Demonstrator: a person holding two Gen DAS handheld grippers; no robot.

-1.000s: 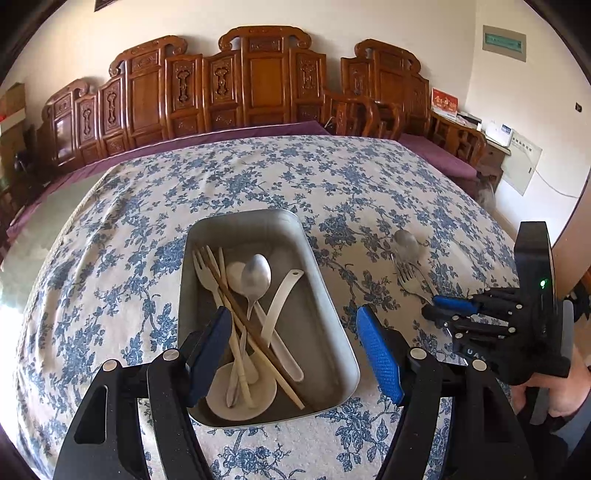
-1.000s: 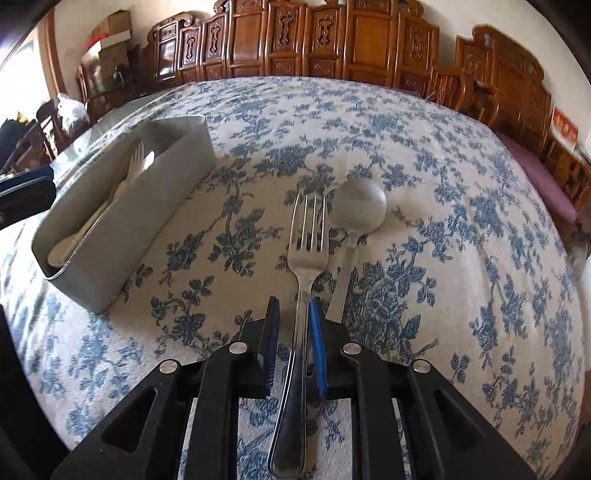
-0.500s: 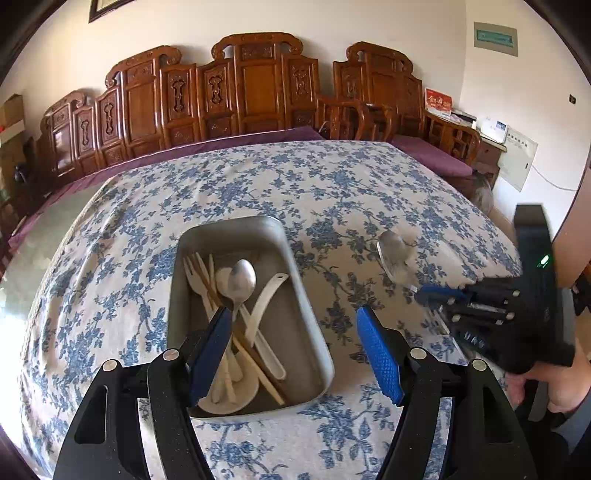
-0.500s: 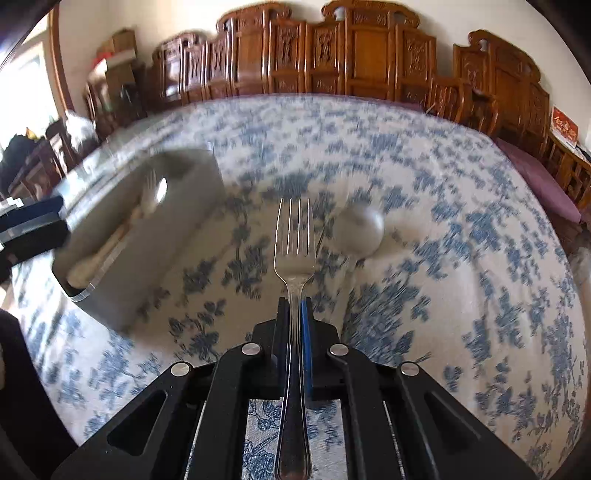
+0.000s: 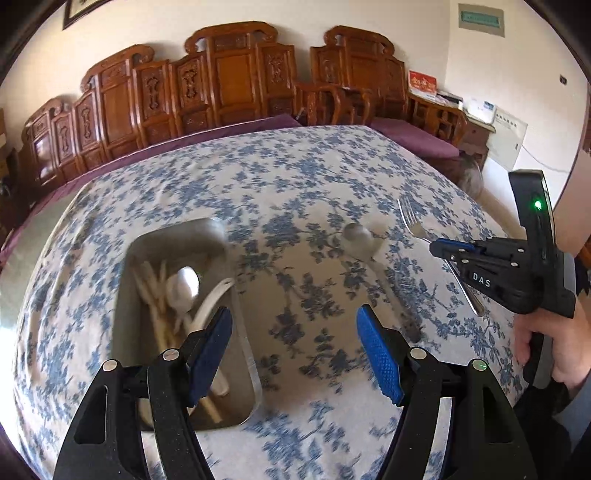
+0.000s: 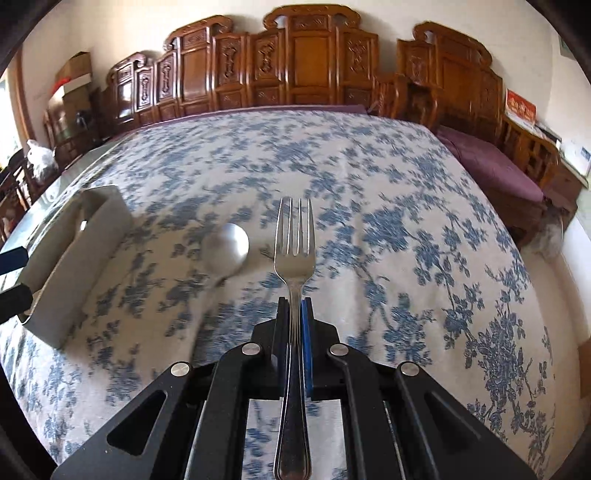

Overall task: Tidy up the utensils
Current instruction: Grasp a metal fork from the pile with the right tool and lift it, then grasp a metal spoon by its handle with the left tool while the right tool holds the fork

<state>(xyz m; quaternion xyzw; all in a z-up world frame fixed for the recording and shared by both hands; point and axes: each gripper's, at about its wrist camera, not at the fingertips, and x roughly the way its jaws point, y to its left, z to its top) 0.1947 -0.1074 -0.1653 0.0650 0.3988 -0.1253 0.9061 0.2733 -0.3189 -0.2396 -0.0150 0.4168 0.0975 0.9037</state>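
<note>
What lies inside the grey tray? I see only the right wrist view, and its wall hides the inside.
Observer: The tray holds several pale utensils and one metal spoon. Blur prevents a count.
Operator: Does the left gripper hold anything?
Observer: No. The left gripper is open and empty, over the tray's right wall.
Operator: Is my fork free of the table?
Observer: It seems so. The fork in the right gripper appears to be held above the cloth.

White letters "DAS" show on the black body of the right gripper (image 5: 437, 246). The green wall sign's (image 5: 479, 16) lettering is too blurred to read.
</note>
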